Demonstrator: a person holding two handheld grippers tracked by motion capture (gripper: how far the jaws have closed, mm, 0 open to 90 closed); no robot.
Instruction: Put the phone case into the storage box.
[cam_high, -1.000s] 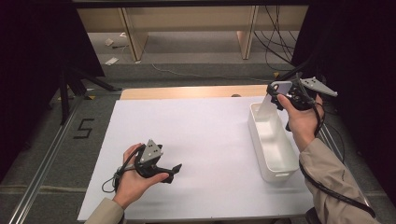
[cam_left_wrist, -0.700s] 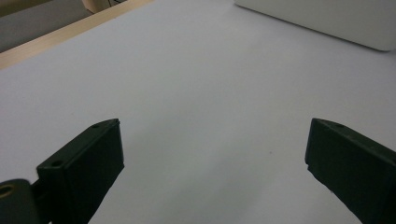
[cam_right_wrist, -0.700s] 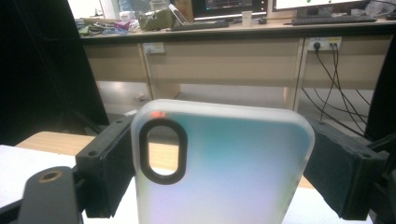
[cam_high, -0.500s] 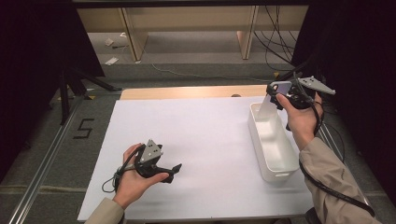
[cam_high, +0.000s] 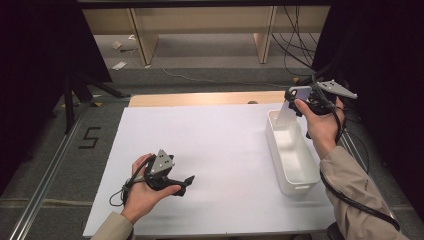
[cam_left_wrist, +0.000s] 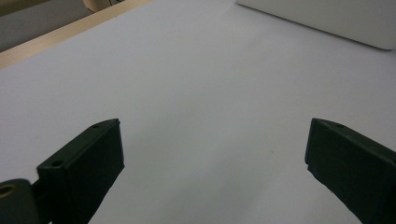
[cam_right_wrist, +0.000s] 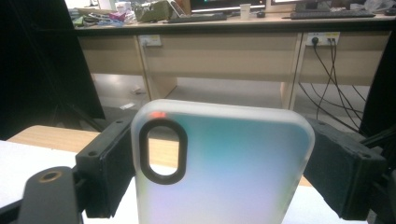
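A table (cam_high: 200, 99) with a wooden top shows as a thin brown strip at the far edge. A big white sheet (cam_high: 220, 150) covers almost all of it. On the right side of the sheet stands a long white bin (cam_high: 294, 180), running from far to near. At the near left, a hand (cam_high: 145, 192) rests on the sheet. The floor (cam_high: 60, 165) lies around the table, with a 5 (cam_high: 90, 137) marked on it at the left.
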